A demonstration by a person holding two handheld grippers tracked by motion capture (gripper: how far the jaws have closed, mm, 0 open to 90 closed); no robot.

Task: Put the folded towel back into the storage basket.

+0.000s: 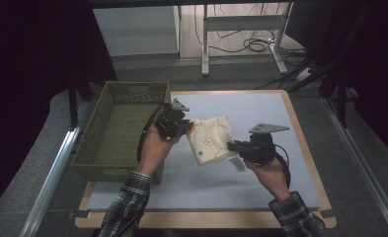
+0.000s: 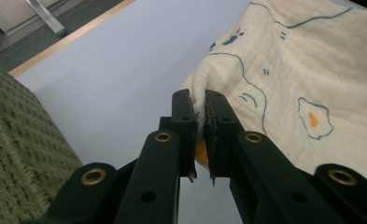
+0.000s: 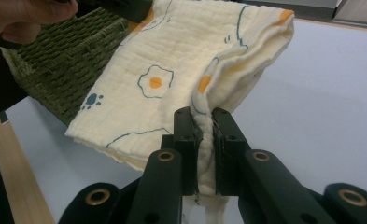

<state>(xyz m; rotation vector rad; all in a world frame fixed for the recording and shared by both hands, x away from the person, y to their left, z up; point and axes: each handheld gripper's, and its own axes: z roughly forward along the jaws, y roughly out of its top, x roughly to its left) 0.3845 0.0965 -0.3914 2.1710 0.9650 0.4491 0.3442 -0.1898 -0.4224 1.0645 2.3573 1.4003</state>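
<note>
While each hand-held gripper (image 2: 201, 100) (image 3: 203, 116) pinches folded cloth (image 1: 211, 139), beside green woven basket (image 1: 113, 159).

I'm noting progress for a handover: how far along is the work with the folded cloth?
Done: the cream printed muslin cloth is folded into a compact pad. In hand: the left gripper and right gripper each pinch an edge, holding it above the pale blue table mat. Left, probably: placing it in the green woven basket, which looks empty.
</note>
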